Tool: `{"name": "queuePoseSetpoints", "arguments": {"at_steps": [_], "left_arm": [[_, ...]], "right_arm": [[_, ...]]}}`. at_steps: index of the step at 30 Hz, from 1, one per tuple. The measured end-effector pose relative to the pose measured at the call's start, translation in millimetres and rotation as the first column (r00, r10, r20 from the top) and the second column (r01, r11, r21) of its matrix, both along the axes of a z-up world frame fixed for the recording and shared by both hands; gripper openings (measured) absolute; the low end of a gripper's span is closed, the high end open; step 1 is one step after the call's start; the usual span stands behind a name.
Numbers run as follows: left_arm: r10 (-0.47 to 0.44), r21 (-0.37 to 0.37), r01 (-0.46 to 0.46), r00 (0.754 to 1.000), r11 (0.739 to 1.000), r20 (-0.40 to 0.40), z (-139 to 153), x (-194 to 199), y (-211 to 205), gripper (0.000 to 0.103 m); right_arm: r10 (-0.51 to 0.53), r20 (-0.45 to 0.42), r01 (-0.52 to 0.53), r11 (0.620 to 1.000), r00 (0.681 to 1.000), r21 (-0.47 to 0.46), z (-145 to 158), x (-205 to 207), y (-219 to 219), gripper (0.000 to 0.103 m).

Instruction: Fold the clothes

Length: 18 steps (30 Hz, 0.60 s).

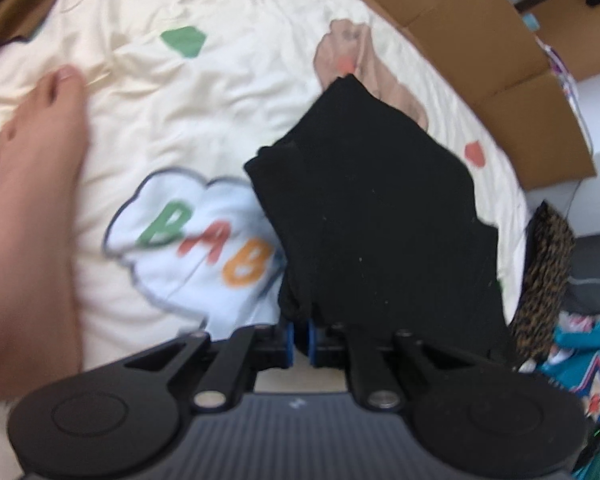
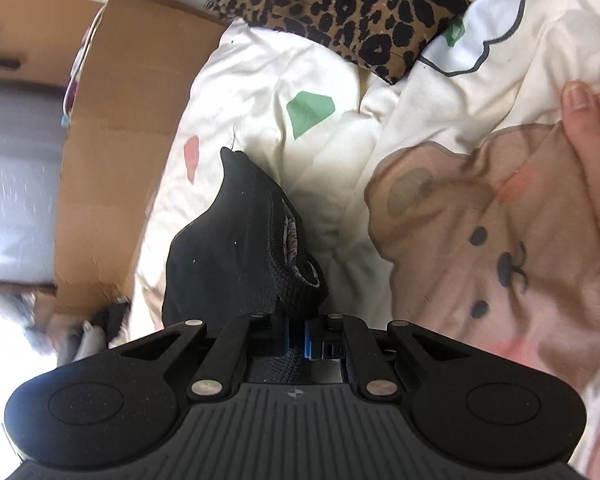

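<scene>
Nearest, left hand-held gripper (image 1: 299, 344) clamped on black garment (image 1: 380, 216), draped forward over cream printed bedsheet (image 1: 204, 112). Right hand-held gripper (image 2: 297, 338) likewise clamped on black garment (image 2: 236, 256), ribbed hem bunched at blue pads. Beyond: bare foot (image 1: 36, 200), leopard-print cloth (image 2: 332, 12), cardboard box (image 2: 116, 128).

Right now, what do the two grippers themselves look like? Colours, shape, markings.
Both match. The left gripper and right gripper have matte black bodies with ribbed grey-black top plates, a small pale logo at centre, round discs at each side, black linkage arms with silver pivot pins, and blue fingers. No cables or sleeves visible.
</scene>
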<state>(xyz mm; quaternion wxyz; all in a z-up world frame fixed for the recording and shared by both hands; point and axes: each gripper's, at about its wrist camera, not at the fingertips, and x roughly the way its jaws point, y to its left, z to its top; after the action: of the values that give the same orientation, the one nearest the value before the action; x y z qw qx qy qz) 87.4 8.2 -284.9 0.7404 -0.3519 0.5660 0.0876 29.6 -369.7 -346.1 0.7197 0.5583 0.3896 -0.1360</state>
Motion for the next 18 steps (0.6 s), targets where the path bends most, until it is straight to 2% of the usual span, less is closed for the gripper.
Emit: {"name": "queuePoseSetpoints", "arguments": {"at_steps": [13,18], "left_arm": [[-0.087,0.055,0.092,0.993,0.994,-0.082,34,-51,-38,0.007],[-0.105,0.039,0.11,0.988,0.993,-0.111,29,-66,-51,0.007]], "right_arm": [[0.122,-0.034,-0.125,0.987,0.992,-0.101,41,-9,2,0.005],[0.167,-0.046,-0.172,0.974,0.985,-0.145,50,-4,1,0.005]]}}
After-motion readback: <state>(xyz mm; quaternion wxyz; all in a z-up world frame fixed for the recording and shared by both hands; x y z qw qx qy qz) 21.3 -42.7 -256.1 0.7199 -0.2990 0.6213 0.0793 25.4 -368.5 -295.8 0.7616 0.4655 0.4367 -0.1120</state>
